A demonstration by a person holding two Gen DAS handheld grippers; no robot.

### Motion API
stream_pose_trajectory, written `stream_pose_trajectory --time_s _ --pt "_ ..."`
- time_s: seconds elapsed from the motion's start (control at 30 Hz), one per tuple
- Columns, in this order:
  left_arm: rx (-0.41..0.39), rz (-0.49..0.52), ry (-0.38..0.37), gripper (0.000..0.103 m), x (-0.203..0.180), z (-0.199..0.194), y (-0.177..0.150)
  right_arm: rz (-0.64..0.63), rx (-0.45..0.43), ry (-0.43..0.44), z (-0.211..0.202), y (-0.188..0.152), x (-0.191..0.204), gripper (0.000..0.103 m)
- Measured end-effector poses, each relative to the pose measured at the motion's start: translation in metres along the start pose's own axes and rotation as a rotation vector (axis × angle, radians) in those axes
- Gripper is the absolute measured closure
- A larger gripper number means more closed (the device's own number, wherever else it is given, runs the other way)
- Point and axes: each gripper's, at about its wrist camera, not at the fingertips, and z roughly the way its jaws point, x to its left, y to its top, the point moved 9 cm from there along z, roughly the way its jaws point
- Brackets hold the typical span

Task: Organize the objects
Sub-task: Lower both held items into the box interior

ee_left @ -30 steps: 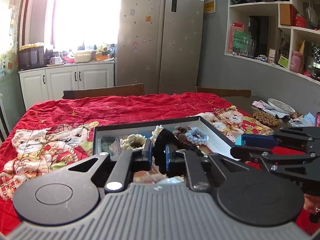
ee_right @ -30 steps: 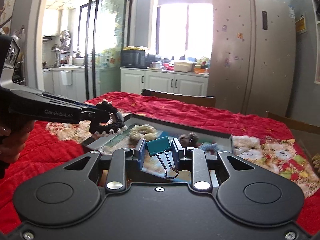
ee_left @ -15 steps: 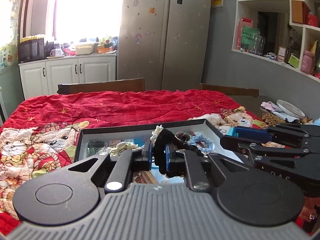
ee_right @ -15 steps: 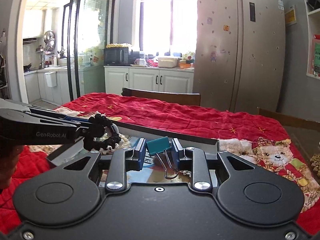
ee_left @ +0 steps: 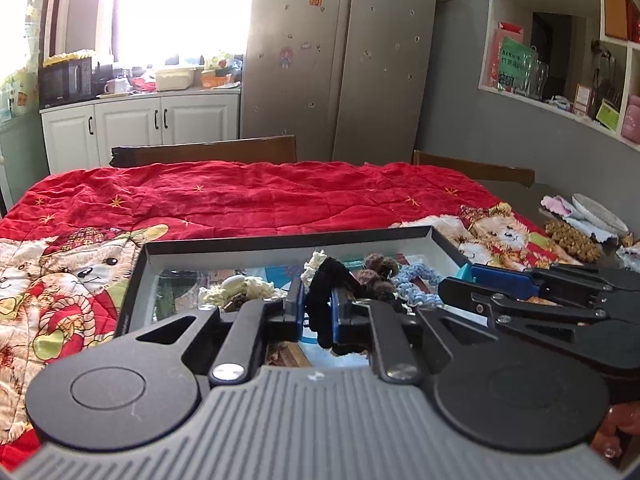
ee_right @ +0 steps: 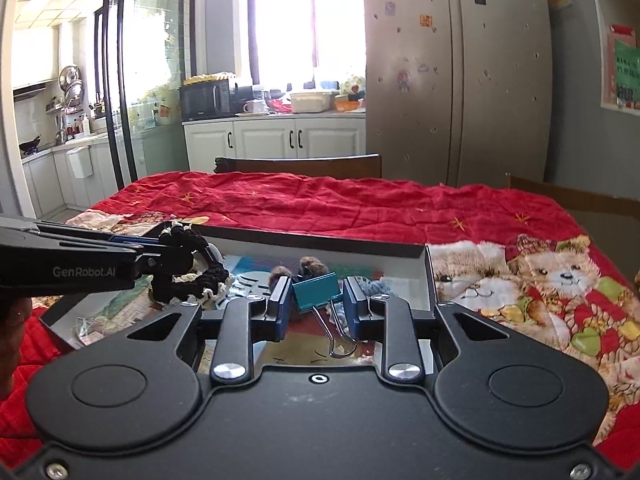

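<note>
While left gripper [ee_left: 318, 312] pinches black scrunchie [ee_left: 326, 300], right gripper [ee_right: 316, 306] clamps binder clip [ee_right: 318, 292], handles pointing camera-ward.

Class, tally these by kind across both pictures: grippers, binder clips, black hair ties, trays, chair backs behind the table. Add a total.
Grippers: 2 (left gripper, right gripper)
Binder clips: 1 (teal binder clip)
Black hair ties: 1 (black hair tie)
Trays: 1 (tray)
Chair backs: 2 (chair back by the cabinets, chair back by the grey wall)
Total: 7
</note>
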Motion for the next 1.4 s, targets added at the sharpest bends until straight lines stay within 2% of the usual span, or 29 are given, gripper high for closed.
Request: stream_pose_trajectory --time_s 0.33,1.4 --pt "0.035 0.038 0.007 0.087 -0.004 0.019 -0.011 0.019 0.037 -0.008 0.017 -0.013 -0.008 0.077" --pt "0.097 0.082 0.024 0.086 -0.006 0.035 -0.022 0.038 0.115 -0.01 0.041 -0.029 -0.011 0.077"
